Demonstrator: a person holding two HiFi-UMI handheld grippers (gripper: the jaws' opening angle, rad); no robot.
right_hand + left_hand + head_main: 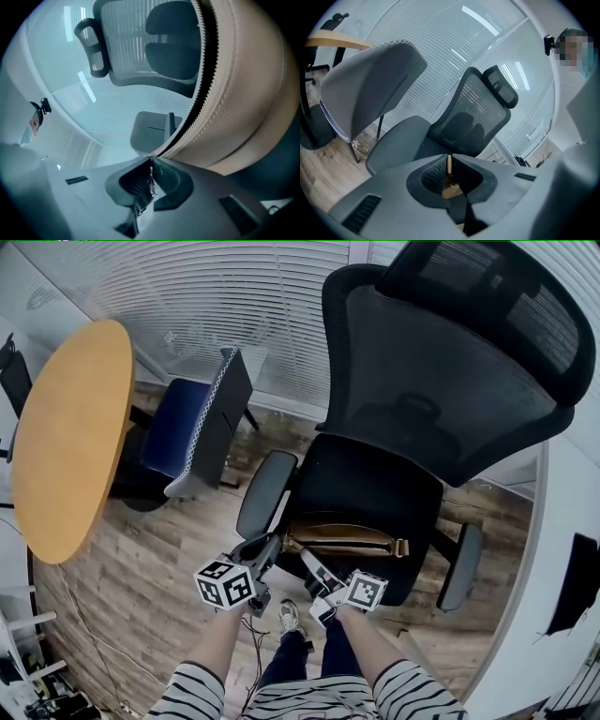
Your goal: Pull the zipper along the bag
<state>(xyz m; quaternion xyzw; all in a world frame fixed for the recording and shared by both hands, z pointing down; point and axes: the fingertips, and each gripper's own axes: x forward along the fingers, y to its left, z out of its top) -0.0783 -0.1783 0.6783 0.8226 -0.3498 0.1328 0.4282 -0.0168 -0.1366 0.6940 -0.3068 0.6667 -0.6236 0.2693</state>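
A tan leather bag (342, 535) lies on the seat of a black office chair (375, 479). In the head view my left gripper (278, 546) is at the bag's left end. In the left gripper view my left gripper (450, 158) is shut on a thin tan tab of the bag (449, 165). My right gripper (307, 559) reaches the bag's near side just beside it. In the right gripper view my right gripper (151, 160) is shut on the small metal zipper pull (151, 182). The zipper (202, 89) runs away from the jaws, its teeth parted.
The chair's mesh back (450, 381) rises behind the bag, with armrests at the left (264, 491) and right (459, 568). A round wooden table (70, 437) and a blue chair (187, 427) stand to the left on the wood floor (141, 568).
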